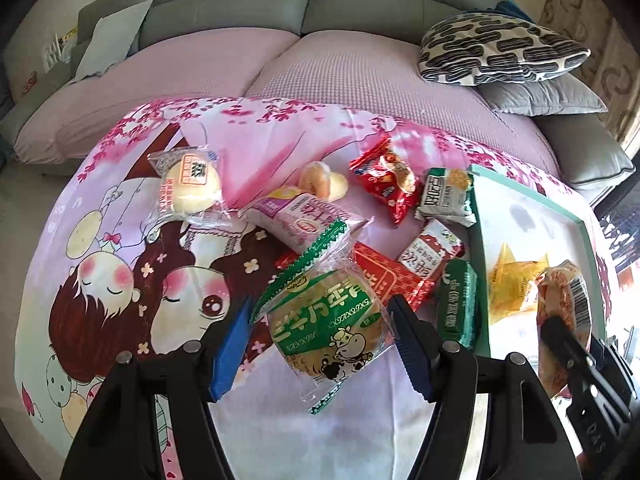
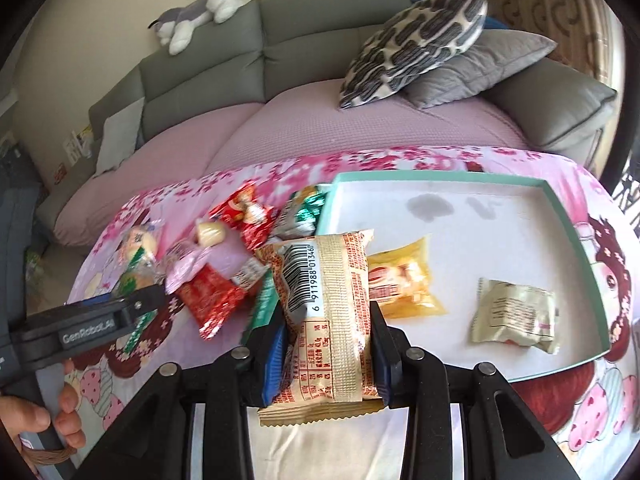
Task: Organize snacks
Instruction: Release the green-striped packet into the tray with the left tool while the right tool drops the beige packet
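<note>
My left gripper [image 1: 320, 344] is open, its fingers either side of a green-and-clear bun packet [image 1: 326, 326] lying on the pink cartoon cloth; the pads look just apart from it. My right gripper [image 2: 330, 344] is shut on a beige barcode snack packet [image 2: 326, 308], held above the near edge of the teal-rimmed white tray [image 2: 460, 178]. The tray holds a yellow packet [image 2: 404, 284] and a pale crumpled packet [image 2: 514, 316]. In the left wrist view the tray [image 1: 478, 248], the yellow packet [image 1: 514, 284] and the held packet [image 1: 560, 300] show at right.
Several loose snacks lie on the cloth: a white bun packet [image 1: 188, 188], a pink packet [image 1: 304, 216], red packets [image 1: 386, 178], green packets [image 1: 458, 302]. A grey sofa [image 1: 312, 0] with patterned cushions [image 1: 500, 48] stands behind. A plush toy [image 2: 200, 8] lies on the sofa back.
</note>
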The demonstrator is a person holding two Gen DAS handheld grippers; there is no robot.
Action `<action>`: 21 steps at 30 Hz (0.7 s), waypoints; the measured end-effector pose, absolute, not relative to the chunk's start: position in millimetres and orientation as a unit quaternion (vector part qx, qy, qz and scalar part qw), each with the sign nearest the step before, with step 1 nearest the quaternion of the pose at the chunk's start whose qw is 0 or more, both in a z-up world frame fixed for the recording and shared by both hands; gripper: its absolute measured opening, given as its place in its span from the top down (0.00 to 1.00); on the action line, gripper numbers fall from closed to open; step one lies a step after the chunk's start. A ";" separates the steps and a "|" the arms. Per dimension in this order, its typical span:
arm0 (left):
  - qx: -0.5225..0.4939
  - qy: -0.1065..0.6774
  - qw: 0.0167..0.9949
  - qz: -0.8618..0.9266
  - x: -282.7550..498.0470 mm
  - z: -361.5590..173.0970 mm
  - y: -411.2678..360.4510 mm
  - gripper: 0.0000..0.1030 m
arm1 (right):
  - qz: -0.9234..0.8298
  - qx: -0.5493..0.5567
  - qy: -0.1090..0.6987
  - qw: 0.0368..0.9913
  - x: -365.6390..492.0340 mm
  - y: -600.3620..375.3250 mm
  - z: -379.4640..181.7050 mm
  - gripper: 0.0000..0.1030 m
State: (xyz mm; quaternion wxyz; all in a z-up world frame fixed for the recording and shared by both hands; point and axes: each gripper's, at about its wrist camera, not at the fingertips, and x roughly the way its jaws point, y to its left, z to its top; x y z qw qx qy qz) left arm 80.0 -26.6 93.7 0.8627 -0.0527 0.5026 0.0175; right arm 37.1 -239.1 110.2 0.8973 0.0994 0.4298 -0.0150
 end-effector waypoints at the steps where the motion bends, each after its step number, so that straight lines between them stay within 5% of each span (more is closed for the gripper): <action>1: -0.047 0.500 0.864 0.010 80.4 95.4 -33.4 0.32 | -0.030 0.106 0.428 0.897 36.3 -250.4 111.0 0.62; 21: 0.047 0.455 0.877 -0.146 79.9 112.4 -179.4 0.32 | -0.162 0.159 0.407 0.885 25.8 -358.4 101.7 0.62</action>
